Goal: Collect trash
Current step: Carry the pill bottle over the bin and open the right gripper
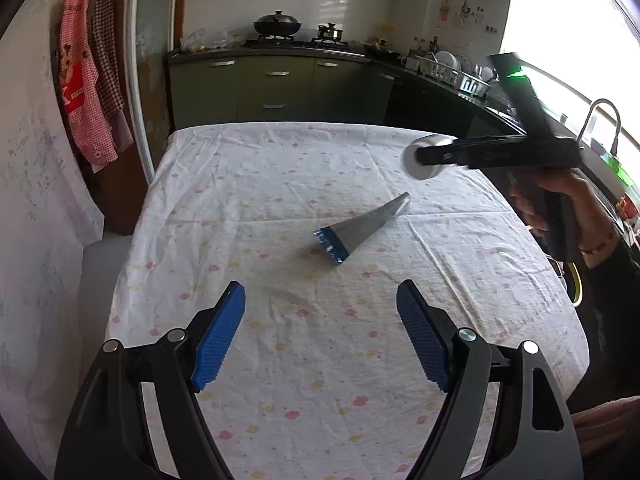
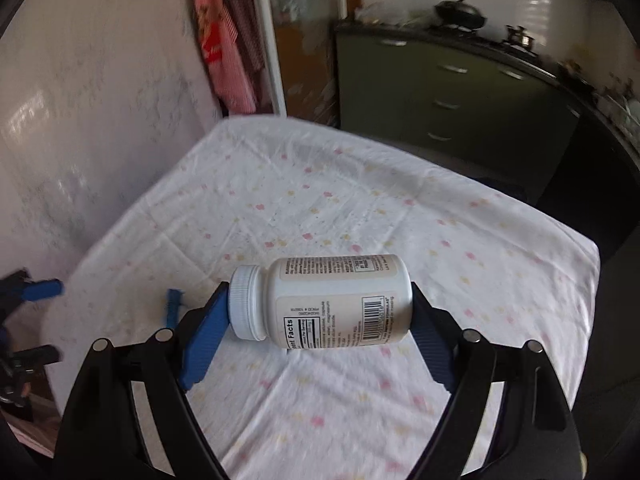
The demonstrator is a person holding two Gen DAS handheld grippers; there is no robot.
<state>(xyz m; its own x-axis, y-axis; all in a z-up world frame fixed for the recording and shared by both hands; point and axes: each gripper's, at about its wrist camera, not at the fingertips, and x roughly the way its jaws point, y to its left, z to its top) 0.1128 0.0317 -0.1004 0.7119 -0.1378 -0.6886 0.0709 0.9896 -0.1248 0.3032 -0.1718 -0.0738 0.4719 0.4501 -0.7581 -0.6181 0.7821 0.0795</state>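
Observation:
A silver foil wrapper with a blue end (image 1: 358, 227) lies on the table's flowered white cloth (image 1: 280, 208), ahead of my left gripper (image 1: 320, 312), which is open and empty. My right gripper (image 2: 320, 300) is shut on a white pill bottle (image 2: 324, 300), held sideways by cap and base above the cloth (image 2: 360, 208). In the left wrist view the right gripper (image 1: 430, 156) holds the bottle (image 1: 424, 156) in the air at the right, beyond the wrapper. The wrapper's blue end (image 2: 173, 306) shows at the left of the right wrist view.
Dark kitchen cabinets (image 1: 276, 88) with a stove and wok (image 1: 277, 24) stand behind the table. A wall with hanging red aprons (image 1: 86, 80) is at the left. A counter with a dish rack (image 1: 456, 70) and a sink tap (image 1: 604, 120) runs along the right.

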